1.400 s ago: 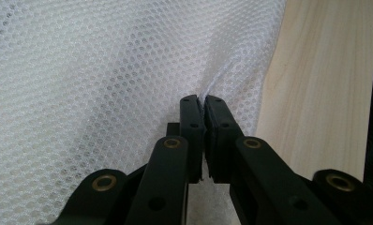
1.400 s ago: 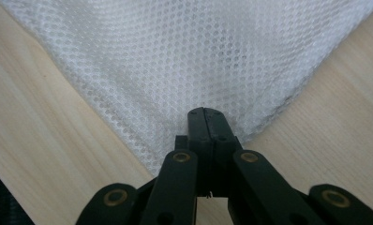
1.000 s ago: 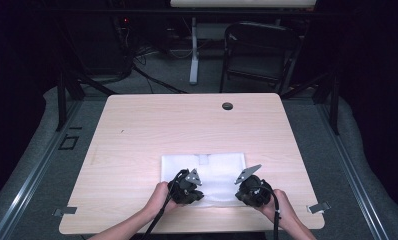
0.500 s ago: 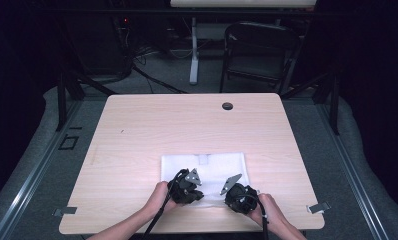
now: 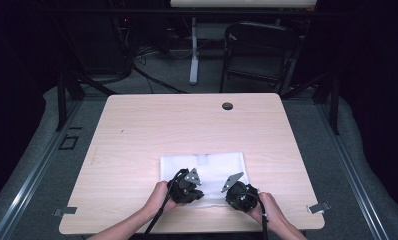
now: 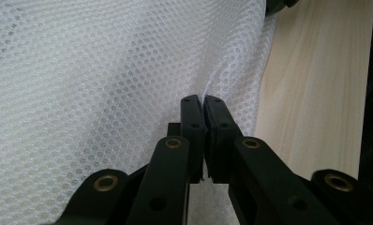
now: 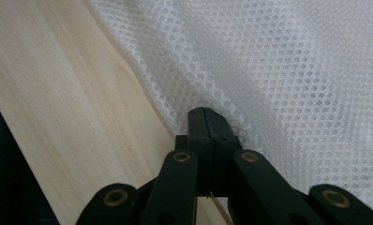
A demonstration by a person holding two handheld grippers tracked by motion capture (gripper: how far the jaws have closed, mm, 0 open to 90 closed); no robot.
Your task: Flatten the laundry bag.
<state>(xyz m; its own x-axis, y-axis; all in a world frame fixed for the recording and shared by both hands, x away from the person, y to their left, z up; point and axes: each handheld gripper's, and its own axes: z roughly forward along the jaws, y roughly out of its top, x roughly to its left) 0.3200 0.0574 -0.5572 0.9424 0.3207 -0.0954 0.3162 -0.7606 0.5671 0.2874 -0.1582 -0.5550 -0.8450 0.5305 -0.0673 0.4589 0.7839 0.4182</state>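
Note:
A white mesh cloth (image 5: 207, 166) lies on the near middle of the wooden table (image 5: 137, 135). My left gripper (image 5: 186, 189) sits at the cloth's near edge, held by a hand. In the left gripper view its jaws (image 6: 204, 102) are pressed together with a fold of the mesh cloth (image 6: 105, 70) pinched between the tips. My right gripper (image 5: 240, 194) is at the cloth's near right corner. In the right gripper view its jaws (image 7: 207, 115) are shut on the mesh cloth's (image 7: 278, 65) edge, beside bare wood (image 7: 58, 84).
A round cable hole (image 5: 227, 106) is at the table's far side. Metal clamps sit at the near corners (image 5: 318, 206) (image 5: 64, 211). A folding chair (image 5: 257, 50) and cables stand on the floor beyond the table.
My right gripper has moved left toward the left one, drawing the cloth's near right corner inward. The left gripper has stayed in place.

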